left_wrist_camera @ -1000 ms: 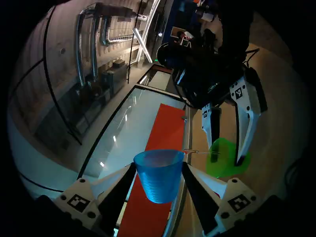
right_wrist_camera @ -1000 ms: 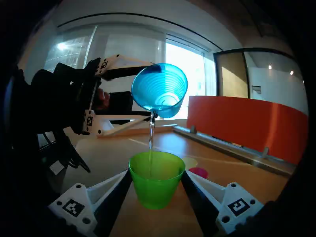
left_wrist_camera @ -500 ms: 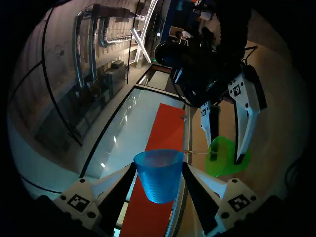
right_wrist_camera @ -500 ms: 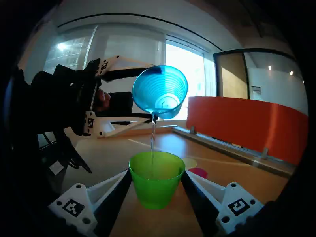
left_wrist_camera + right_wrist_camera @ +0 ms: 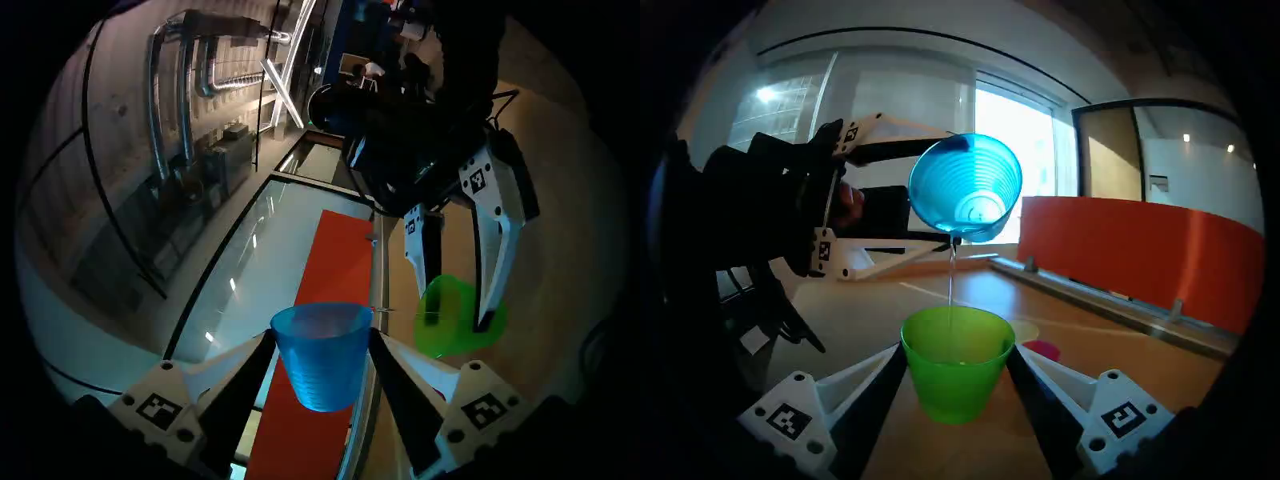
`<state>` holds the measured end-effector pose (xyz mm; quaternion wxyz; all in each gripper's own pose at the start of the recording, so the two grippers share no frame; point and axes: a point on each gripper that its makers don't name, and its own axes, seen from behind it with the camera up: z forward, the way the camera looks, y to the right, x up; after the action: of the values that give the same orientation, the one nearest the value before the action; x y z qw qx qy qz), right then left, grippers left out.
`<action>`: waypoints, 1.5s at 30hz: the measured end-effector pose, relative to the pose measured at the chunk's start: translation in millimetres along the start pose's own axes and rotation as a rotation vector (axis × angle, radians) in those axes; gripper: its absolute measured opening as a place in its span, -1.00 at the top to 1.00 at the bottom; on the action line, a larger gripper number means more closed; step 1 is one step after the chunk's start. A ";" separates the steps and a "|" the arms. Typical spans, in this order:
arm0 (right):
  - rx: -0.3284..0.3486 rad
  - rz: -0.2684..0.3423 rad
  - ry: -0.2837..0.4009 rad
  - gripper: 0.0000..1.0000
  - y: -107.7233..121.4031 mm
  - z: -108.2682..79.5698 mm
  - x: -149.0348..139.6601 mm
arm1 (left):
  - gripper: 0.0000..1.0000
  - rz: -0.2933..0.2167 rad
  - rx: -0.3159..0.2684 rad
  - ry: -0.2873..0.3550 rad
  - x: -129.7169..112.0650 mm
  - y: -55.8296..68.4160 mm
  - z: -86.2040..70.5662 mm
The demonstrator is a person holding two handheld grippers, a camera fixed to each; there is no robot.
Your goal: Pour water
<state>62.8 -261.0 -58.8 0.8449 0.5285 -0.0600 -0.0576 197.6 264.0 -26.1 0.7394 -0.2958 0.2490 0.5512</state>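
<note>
My left gripper (image 5: 322, 364) is shut on a blue plastic cup (image 5: 322, 354), tipped on its side. In the right gripper view that blue cup (image 5: 966, 198) hangs above with its mouth toward me, and a thin stream of water (image 5: 951, 276) falls from its rim. The stream lands in a green cup (image 5: 958, 362) that my right gripper (image 5: 958, 376) is shut on, upright over the wooden table (image 5: 864, 312). In the left gripper view the green cup (image 5: 448, 316) sits between the right gripper's white fingers (image 5: 496, 256).
An orange partition (image 5: 1152, 256) with a metal rail runs along the table's right side. A pink disc (image 5: 1042, 349) and a yellow one (image 5: 1027, 329) lie on the table behind the green cup. Windows stand beyond. A person's hand (image 5: 850, 198) holds the left gripper.
The blue cup has tipped slightly further and shifted a little right. The water stream has thinned. The green cup has stayed in place.
</note>
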 end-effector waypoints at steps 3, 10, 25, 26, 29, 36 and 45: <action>-0.001 0.000 0.000 -0.80 0.2 -0.2 -0.2 | -0.69 0.005 -0.002 -0.001 -0.2 0.7 0.3; -0.002 -0.001 0.003 -0.79 0.6 -0.7 0.2 | -0.69 0.016 -0.004 -0.001 0.9 0.9 -0.2; -0.008 -0.006 0.006 -0.79 2.9 -2.6 2.1 | -0.69 0.030 -0.001 -0.002 -1.1 -1.3 4.4; -0.008 -0.007 0.006 -0.79 2.9 -2.6 2.1 | -0.69 0.032 0.000 -0.002 -1.1 -1.3 4.9; -0.008 -0.008 0.006 -0.80 3.1 -2.8 2.0 | -0.69 0.038 0.000 -0.001 -0.7 -1.7 5.7; -0.007 -0.009 0.007 -0.79 2.9 -3.4 2.6 | -0.69 0.051 0.000 0.000 1.5 -2.9 5.7; -0.008 -0.009 0.008 -0.80 2.7 -3.1 2.4 | -0.69 0.066 -0.004 0.000 2.2 -2.7 6.8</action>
<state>65.8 -257.4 -57.6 0.8468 0.5258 -0.0540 -0.0597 201.1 269.7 -22.4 0.7201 -0.2889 0.2576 0.5759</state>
